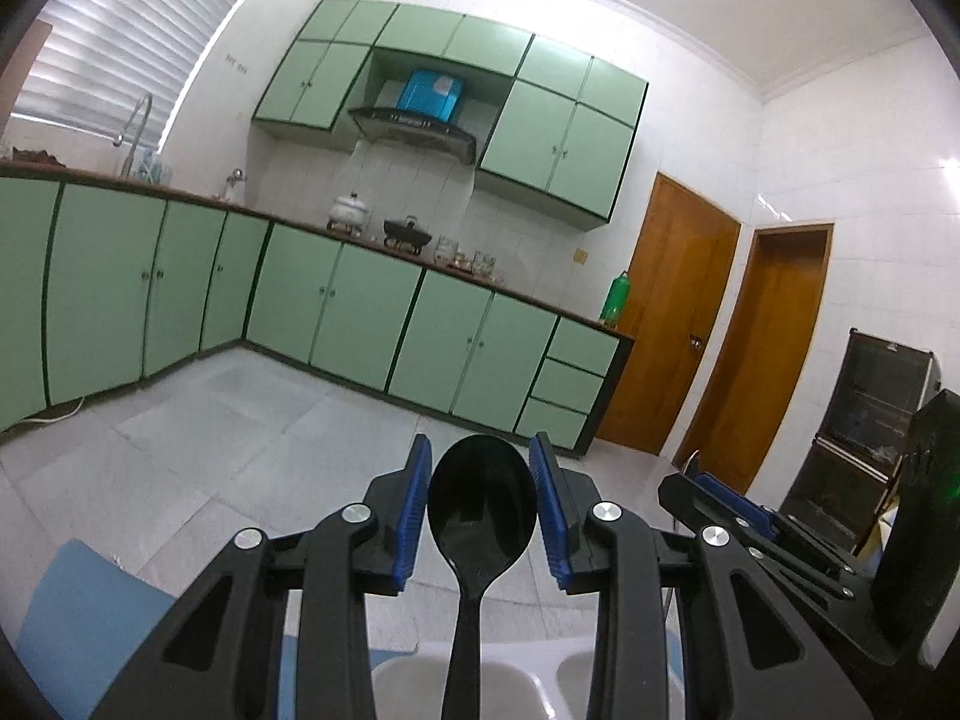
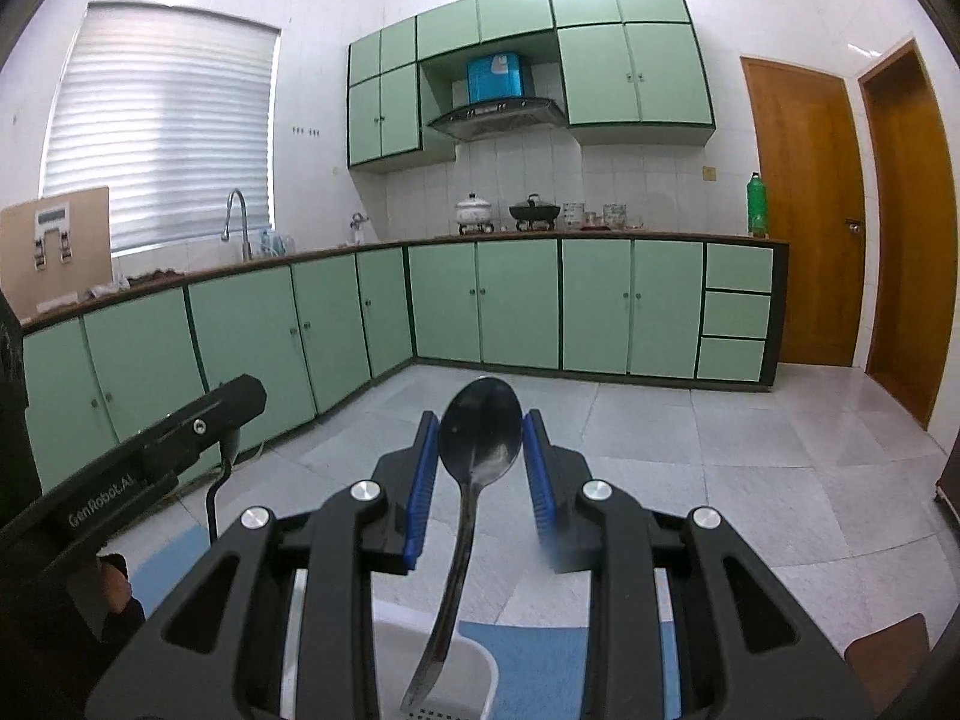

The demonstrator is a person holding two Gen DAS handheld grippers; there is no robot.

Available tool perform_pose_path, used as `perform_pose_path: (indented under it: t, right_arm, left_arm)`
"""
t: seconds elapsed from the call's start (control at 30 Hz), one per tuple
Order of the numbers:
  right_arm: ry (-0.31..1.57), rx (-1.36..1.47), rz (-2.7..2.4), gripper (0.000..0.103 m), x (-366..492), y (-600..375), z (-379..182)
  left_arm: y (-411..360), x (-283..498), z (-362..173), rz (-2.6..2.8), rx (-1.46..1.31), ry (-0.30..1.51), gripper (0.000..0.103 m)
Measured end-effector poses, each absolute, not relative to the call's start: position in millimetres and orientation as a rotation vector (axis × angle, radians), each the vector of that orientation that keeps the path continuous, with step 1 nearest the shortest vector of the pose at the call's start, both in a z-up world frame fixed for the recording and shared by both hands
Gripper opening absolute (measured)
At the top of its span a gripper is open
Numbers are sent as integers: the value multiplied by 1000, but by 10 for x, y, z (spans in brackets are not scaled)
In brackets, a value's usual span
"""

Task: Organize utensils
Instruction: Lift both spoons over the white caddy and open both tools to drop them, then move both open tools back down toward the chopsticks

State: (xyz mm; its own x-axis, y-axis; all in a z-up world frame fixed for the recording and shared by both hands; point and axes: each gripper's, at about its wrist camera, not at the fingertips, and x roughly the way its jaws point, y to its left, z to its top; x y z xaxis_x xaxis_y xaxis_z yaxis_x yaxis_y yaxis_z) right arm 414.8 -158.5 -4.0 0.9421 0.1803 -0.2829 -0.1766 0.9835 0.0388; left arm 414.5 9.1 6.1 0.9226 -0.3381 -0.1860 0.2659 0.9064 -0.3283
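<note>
L gripper (image 1: 485,516) is clamped on a black spoon (image 1: 482,510): bowl sits between the blue pads (image 1: 414,510), touching both, handle running down toward 6 o'clock. R gripper (image 2: 478,468) is clamped on a metal spoon (image 2: 480,432) the same way, bowl wedged between the pads, handle dropping to 6 and curving a bit toward 7. Both spoons are up in the air, pointed out at the kitchen, resting on nothing.

A white tray (image 1: 528,681) shows under the L gripper at 6 o'clock, w/ what looks like two compartments; in the R view a white edge of it shows at 6, w/ a blue mat (image 2: 540,660) beneath. Can't tell what's already in the tray, most of it is hidden.

Judgement: mid-task. Two spoons picked, neither placed. Left to do: lower each into its slot, release. Whether other utensils are sorted or waiting, pics don't show.
</note>
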Motion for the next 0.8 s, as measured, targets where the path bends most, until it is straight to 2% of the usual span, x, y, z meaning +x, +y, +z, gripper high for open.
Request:
perform_pose_path:
  t: [0.23,0.3,0.43,0.6,0.7,0.8]
  right_arm:
    - [346,32,223,30,4072,-1619,-121]
    - [358,45,225,40,3986,-1641,-99]
    - [392,55,231,49,3762,-1688,-62]
    - [473,79,252,64,3235,-1752,-139]
    - [544,85,281,70,2825,-1728,-308]
    - [616,66,290,71,2443,-1657,-535]
  left_arm:
    - [74,4077,-26,-315,-272,300,34]
    - [75,3988,10,-313,-246,311,37]
    - [33,3759,77,-290,-163,358,41]
    - [26,3186,52,-244,-76,450,53]
    - [17,2773,-93,-238,-49,510,59]
    - [2,2417,-342,-233,-52,608,61]
